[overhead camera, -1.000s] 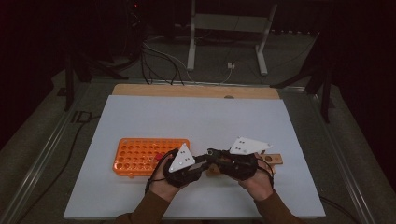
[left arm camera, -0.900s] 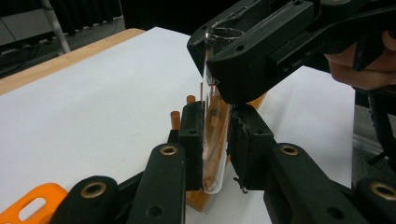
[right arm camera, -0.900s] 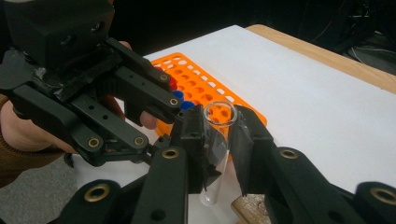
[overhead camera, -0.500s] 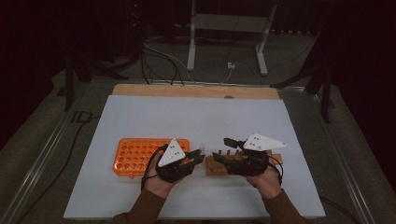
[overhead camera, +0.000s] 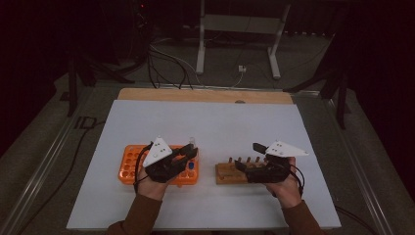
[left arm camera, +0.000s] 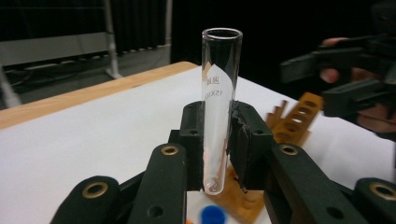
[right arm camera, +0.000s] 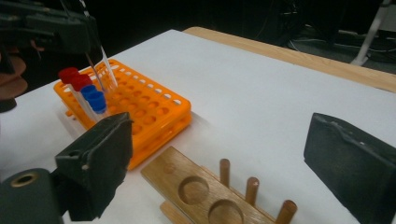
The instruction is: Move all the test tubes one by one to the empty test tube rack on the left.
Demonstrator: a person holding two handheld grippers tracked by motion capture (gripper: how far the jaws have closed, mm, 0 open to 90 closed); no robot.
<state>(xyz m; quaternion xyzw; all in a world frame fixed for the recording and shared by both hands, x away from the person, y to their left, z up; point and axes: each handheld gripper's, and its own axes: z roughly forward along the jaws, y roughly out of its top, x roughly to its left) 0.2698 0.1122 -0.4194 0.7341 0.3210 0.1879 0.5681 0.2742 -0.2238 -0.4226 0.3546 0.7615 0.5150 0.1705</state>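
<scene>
wooden rack [right arm camera: 205, 191] cut off below, tube print [left arm camera: 214, 87] illegible

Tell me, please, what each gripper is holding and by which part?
The left gripper clamps a clear glass test tube upright by its lower half, open mouth up. The right gripper is open and holds nothing.

White mat [overhead camera: 220, 122], perhaps metal stand [overhead camera: 240, 22]

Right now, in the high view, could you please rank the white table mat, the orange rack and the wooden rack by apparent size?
1. white table mat
2. orange rack
3. wooden rack, partly hidden by the right tool, so its margin is unsure.
</scene>
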